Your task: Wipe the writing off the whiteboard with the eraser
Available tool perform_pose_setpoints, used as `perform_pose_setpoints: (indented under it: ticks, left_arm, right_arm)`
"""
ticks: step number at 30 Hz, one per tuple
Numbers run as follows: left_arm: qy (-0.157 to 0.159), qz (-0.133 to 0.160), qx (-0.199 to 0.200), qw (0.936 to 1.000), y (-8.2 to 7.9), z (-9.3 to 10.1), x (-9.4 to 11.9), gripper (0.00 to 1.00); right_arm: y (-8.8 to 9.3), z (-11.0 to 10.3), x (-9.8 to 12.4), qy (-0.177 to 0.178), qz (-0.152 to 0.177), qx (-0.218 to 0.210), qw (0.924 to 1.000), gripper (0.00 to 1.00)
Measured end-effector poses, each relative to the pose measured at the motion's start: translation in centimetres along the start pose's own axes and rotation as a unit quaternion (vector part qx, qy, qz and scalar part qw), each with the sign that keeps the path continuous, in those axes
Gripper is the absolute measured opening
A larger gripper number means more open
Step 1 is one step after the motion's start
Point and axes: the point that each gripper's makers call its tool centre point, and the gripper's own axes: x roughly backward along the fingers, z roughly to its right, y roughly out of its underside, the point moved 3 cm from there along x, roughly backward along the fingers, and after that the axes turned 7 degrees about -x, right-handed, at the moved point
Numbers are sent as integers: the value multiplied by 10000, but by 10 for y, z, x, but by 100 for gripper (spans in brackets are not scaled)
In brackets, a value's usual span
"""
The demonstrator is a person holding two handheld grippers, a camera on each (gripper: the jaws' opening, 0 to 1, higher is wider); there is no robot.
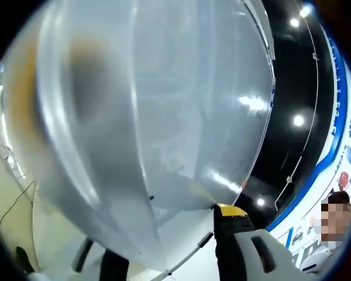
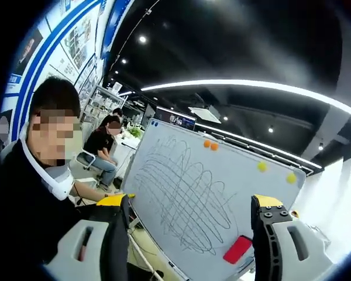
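Note:
The whiteboard [image 2: 164, 152] stands tilted ahead in the right gripper view, covered in looping grey scribbles [image 2: 187, 199]. A red eraser [image 2: 238, 249] sits on its lower right part. My right gripper [image 2: 191, 201] is open wide in front of the board, some way off, with nothing between its jaws. In the left gripper view the whiteboard [image 1: 152, 117] is a blurred grey sheet very close to the camera. Its framed edge runs between the jaws of my left gripper [image 1: 169, 234], which looks shut on that edge. The left jaw is half hidden behind the board.
Two orange magnets [image 2: 210, 144] and two yellow magnets [image 2: 261, 166] stick near the board's top edge. A person in black [image 2: 29, 205] is close on the left. Other people sit at desks [image 2: 102, 146] behind. Shelving and wall posters lie beyond.

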Motion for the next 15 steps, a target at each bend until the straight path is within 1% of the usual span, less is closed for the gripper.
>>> perform_pose_setpoints:
  ticks: [5,6,7,8,11,15]
  left_arm:
    - [7,6,-9,10000,0,1,0,58]
    - [-16,-11,13,10000,0,0,0,59]
    - [-103,-18,2,9999,-1,-3,0,59]
    - [-105,-64,33,9999,-1,-4,-2,59]
    - [-68,-65,31,10000,0,-4,-1,59]
    - [-45,-42,-11,10000,0,-2,1,59]
  right_arm:
    - [-2,1,1,-40,70,5,10000,86]
    - [-4,6,6,-36,118,-12,9999,86]
    - [-5,7,7,-41,154,-26,9999,86]
    - [-4,7,7,-51,173,-46,9998,86]
    - [-1,4,8,-66,244,-65,9997,86]
    - [8,1,8,-107,311,-143,9994,86]
